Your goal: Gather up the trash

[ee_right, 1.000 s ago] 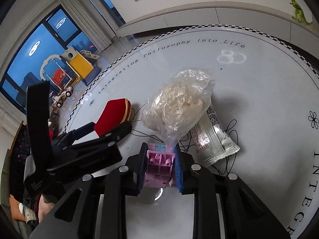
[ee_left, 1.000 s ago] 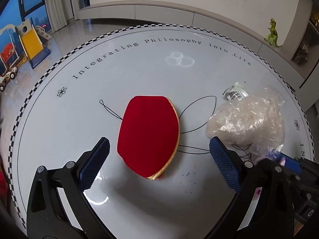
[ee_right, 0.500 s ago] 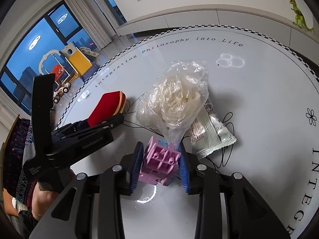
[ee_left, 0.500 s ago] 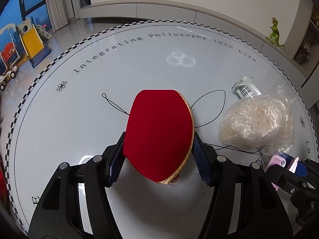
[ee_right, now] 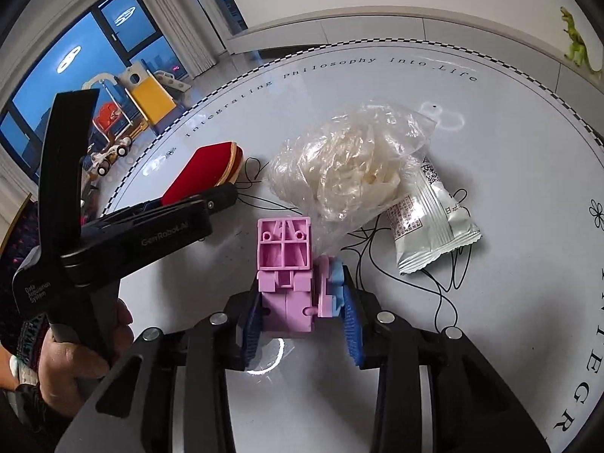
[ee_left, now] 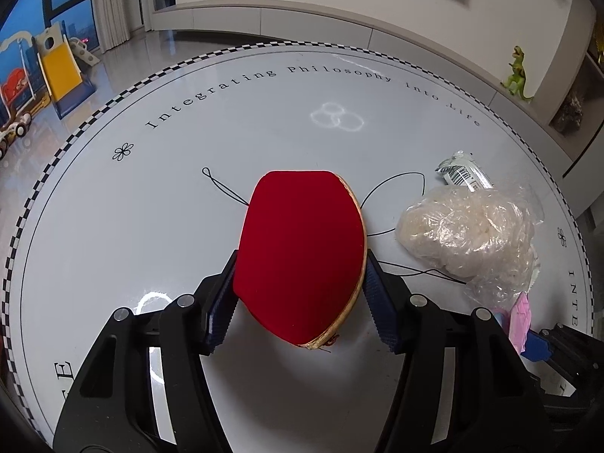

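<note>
Right wrist: 1 bag (ee_right: pixel 351 166), 1 wrapper (ee_right: pixel 430 226), right tool (ee_right: pixel 302 321) around 1 toy (ee_right: pixel 287 271) (left tool (ee_left: pixel 302 294) clamped on 1 paddle (ee_left: pixel 302 249)).

My left camera looks steeply down, close over the table (ee_left: pixel 158 204). My right camera does the same from its right. Both share the paddle (ee_left: pixel 302 249) and bag (ee_left: pixel 468 234).

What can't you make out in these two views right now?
- Paddle handle: left wrist view, hidden under the blade and the left tool.
- Snack packet print: too small in both views.
- Clear bag contents: right wrist view, blurred by crumpled plastic.
- Pink toy base: hidden between the right tool fingers.
</note>
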`<state>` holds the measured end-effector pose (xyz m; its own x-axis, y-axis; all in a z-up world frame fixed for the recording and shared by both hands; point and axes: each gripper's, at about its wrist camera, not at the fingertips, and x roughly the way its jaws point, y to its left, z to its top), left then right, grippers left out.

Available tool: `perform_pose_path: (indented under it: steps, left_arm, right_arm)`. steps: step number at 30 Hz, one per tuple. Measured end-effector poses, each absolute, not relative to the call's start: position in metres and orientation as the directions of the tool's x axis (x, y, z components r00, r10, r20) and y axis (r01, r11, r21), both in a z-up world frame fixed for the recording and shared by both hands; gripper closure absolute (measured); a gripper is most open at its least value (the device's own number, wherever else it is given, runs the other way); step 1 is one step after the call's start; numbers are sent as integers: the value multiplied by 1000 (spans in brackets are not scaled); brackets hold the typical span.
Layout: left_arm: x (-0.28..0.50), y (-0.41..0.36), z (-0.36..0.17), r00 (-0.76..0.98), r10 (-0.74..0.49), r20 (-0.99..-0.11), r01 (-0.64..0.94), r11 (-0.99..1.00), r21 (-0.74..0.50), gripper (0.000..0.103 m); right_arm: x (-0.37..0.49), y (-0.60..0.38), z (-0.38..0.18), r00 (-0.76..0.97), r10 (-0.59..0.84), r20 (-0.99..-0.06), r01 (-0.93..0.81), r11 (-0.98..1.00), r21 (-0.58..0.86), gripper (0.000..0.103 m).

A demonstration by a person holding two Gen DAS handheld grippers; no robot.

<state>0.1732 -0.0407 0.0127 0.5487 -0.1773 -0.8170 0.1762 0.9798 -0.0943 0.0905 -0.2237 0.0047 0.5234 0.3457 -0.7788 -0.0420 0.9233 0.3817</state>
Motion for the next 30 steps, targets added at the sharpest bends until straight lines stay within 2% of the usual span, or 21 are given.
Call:
perform_pose_path:
  steps: [11,30]
  left_arm:
    - [124,-19,50,594,-195,-780,177,978,-110,43]
    - [-20,66,69,670,-62,-740,15,997,-70,43]
  right_arm:
    - [67,-209,39,547,361,-756,-90,923,375,65]
    - [-12,-138,86,550,408,-728,-221,912,344,65]
